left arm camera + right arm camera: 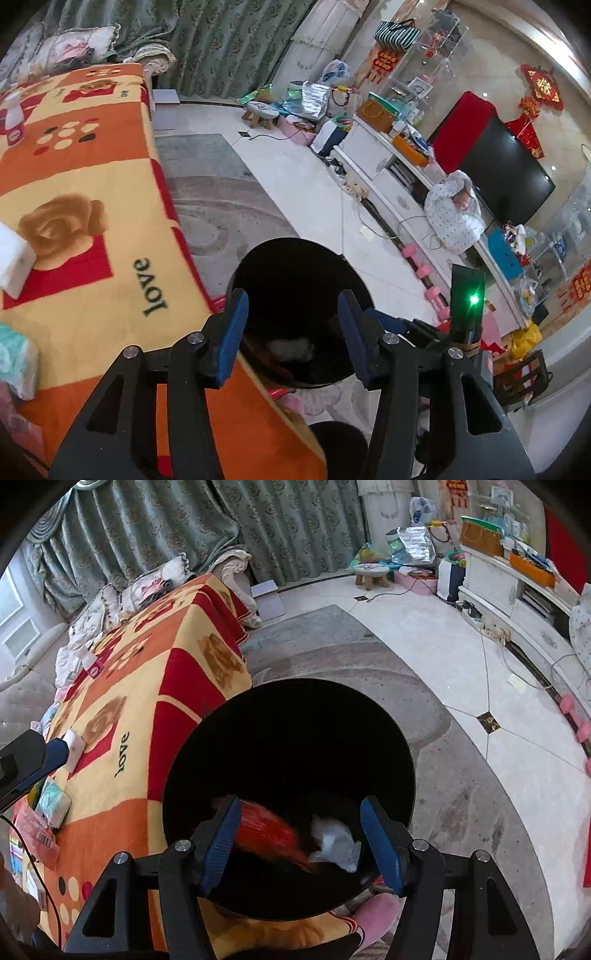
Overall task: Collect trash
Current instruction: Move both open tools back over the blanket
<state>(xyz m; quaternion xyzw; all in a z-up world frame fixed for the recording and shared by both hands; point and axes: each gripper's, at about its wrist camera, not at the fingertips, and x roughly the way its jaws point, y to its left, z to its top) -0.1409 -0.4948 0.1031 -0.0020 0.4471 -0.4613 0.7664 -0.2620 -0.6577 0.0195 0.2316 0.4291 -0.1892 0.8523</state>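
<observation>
A black round trash bin (pixel 288 738) is seen standing on the floor, its mouth facing upward, pressed close against the hanging edge of an orange, yellow and red blanket (pixel 177 686) that drapes a table. Inside the bin, a red wrapper (pixel 269 830) is shown blurred, its long axis slanting from upper left down to lower right, with a crumpled white paper (pixel 336 840) lying just beside its lower end.

The right gripper (pixel 303 838) is held above the bin's mouth with its jaws parted; the wrapper is seen between the blue pads (pixel 221 845), but whether it is touched by the left pad cannot be told. The left gripper (pixel 291 332) is likewise poised over the bin (pixel 295 266), jaws released, nothing clamped; a pale lump is faintly visible deep in the bin.

To the right of the bin, open rug (pixel 461 805) and tiled floor (pixel 424 635) are left free; on the left the room is closed off by the blanket edge.
</observation>
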